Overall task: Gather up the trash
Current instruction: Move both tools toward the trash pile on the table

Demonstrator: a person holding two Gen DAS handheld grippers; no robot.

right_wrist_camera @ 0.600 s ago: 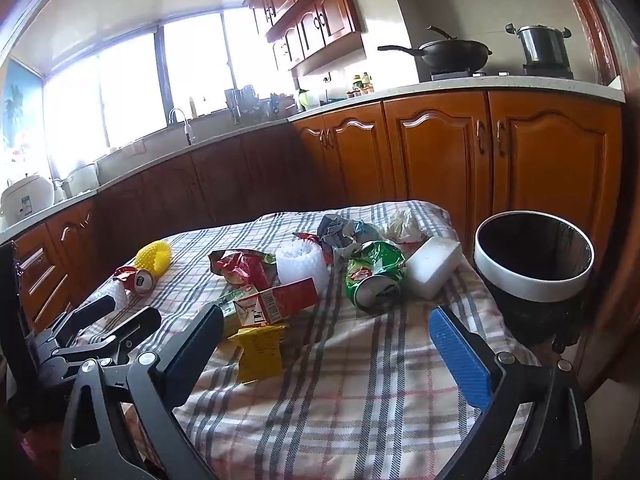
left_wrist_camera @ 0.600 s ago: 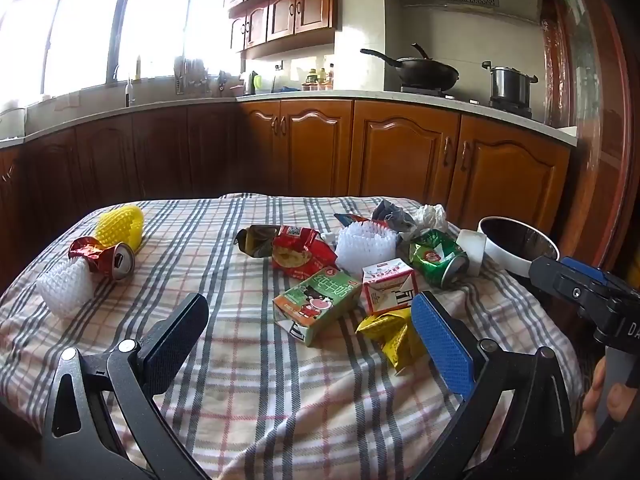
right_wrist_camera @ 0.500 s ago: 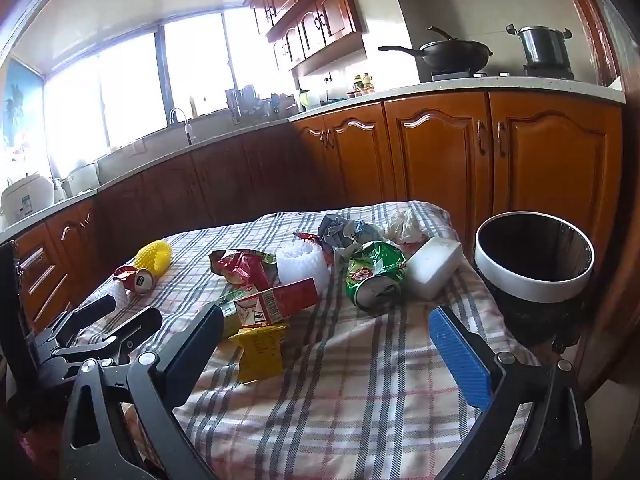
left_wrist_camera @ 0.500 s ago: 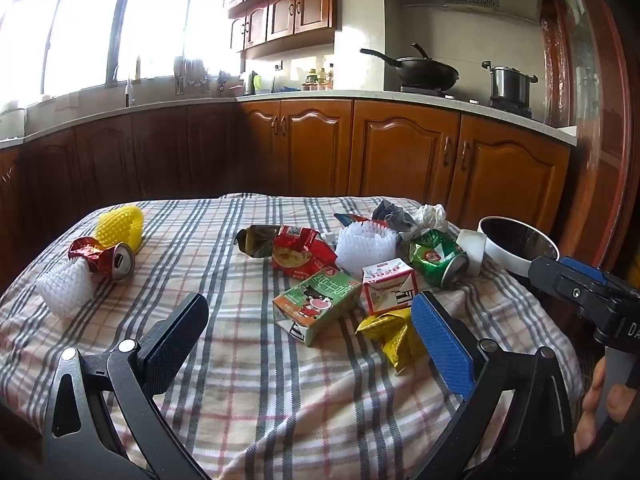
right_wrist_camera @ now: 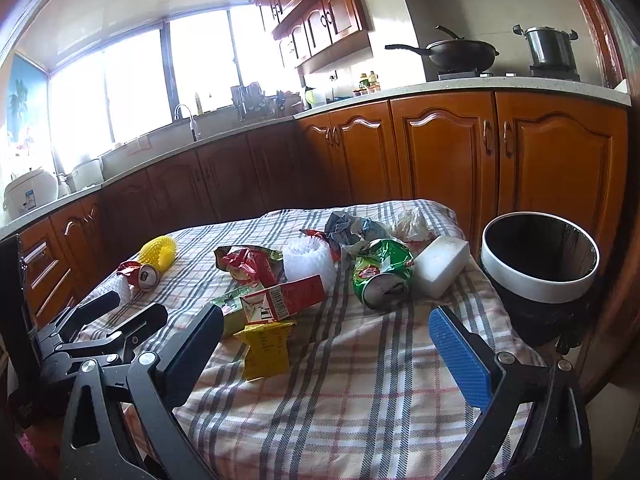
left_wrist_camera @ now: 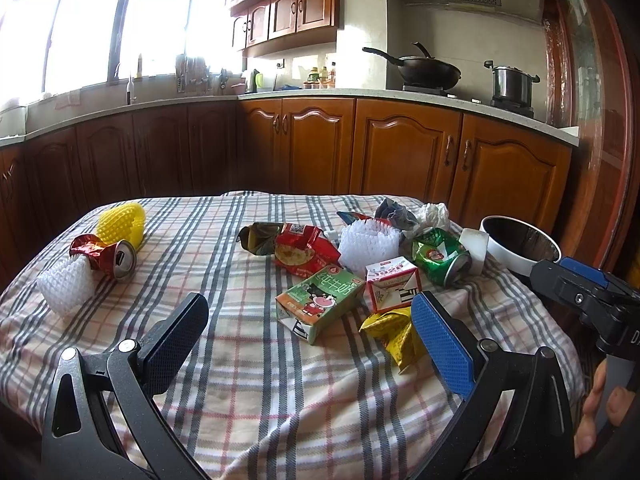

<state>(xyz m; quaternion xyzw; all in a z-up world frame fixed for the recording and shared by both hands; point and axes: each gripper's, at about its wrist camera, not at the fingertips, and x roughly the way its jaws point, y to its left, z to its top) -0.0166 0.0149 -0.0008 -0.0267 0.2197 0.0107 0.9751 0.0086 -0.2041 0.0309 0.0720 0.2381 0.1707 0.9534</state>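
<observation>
Trash lies scattered on a plaid-covered table [left_wrist_camera: 248,360]: a green milk carton [left_wrist_camera: 320,304], a small white carton [left_wrist_camera: 392,284], a yellow wrapper [left_wrist_camera: 394,334], a crushed green can [left_wrist_camera: 438,256], a red snack bag [left_wrist_camera: 300,248], white foam netting [left_wrist_camera: 368,242], and at the left a red can [left_wrist_camera: 108,254] beside yellow netting [left_wrist_camera: 122,222]. A black bin with a white rim [right_wrist_camera: 540,272] stands off the table's right edge. My left gripper [left_wrist_camera: 308,328] hovers open over the near table, empty. My right gripper [right_wrist_camera: 324,328] is open and empty too, near the yellow wrapper [right_wrist_camera: 266,346].
A white foam block [right_wrist_camera: 440,266] and crumpled paper [right_wrist_camera: 412,222] lie by the green can [right_wrist_camera: 382,276]. Wooden kitchen cabinets [left_wrist_camera: 400,152] run behind the table, with a wok [left_wrist_camera: 424,70] and pot [left_wrist_camera: 512,84] on the counter. A hand [left_wrist_camera: 600,408] shows at the left wrist view's right edge.
</observation>
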